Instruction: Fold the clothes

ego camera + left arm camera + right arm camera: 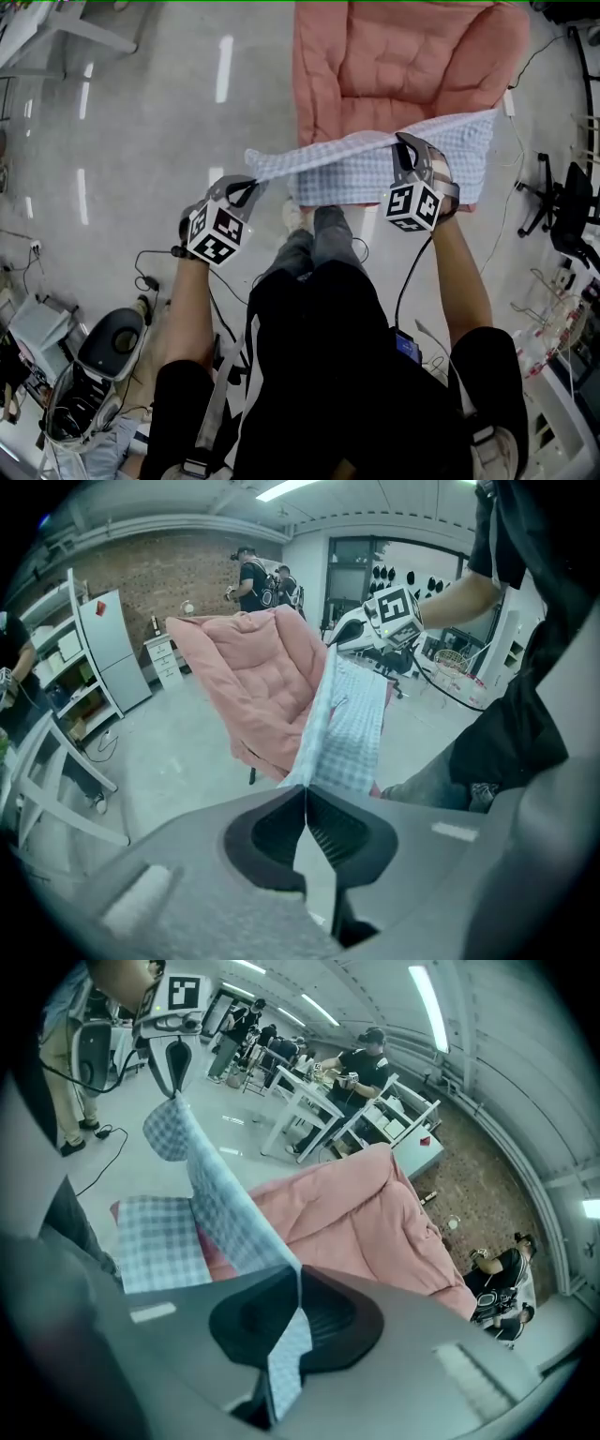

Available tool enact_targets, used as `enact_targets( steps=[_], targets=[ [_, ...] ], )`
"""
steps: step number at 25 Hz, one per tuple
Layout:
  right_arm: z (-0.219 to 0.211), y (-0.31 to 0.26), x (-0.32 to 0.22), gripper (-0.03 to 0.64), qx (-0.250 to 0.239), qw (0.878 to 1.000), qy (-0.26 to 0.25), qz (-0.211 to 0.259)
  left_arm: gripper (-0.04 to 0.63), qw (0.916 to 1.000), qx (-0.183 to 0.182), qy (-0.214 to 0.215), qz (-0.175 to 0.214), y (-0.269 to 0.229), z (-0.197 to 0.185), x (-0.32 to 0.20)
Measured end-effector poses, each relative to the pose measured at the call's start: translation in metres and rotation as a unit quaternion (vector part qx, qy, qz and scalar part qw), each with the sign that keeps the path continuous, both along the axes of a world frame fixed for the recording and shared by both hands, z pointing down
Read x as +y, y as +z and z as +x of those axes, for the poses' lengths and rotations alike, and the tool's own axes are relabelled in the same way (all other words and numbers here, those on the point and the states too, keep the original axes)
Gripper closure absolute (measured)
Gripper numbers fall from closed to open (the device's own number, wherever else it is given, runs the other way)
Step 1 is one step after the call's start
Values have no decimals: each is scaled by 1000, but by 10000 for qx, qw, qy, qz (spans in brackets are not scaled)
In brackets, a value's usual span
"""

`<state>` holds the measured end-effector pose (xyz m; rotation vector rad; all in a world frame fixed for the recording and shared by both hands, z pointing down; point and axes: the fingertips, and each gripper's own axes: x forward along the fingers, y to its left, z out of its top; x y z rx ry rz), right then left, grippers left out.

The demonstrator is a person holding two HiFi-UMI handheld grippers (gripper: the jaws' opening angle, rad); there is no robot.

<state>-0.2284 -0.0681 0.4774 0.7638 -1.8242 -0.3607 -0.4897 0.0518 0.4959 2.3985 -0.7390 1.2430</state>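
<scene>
A light blue checked cloth (356,164) hangs stretched between my two grippers, in front of a pink quilted cushion (403,66). My left gripper (248,187) is shut on the cloth's left corner. My right gripper (405,145) is shut on its upper edge further right. In the left gripper view the cloth (349,728) runs from the closed jaws toward the other gripper. The right gripper view shows the cloth (220,1208) pinched between the jaws, a strip of it hanging below them. The rest of the cloth drapes down over the cushion's front edge (155,1241).
The pink cushion (375,1213) lies on the grey floor (141,122). A chair (562,202) and cables stand at the right. Equipment and a bin (108,342) sit at the lower left. Other people, white tables (319,1101) and a white cabinet (117,649) are farther off.
</scene>
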Motion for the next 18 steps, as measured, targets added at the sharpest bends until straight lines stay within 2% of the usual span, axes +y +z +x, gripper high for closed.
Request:
enact_targets(
  steps=[4,8,11,18],
  targets=[
    [9,-14,10,607,-96,9999,43,36,583,9999,25,83,108,-24,1,-1],
    [10,-21,16,607,-199,9998,100,-17,583,9996,23,295,-25,-30,-1,0],
    [5,-12,14,607,-206,9998,12,-86,583,9990,0,388,-224,-18,-5,-2],
    [-10,27,-26,607,-171,9986,-380,-335,583,9972,-34,215,-722,28,-19,-44]
  ],
)
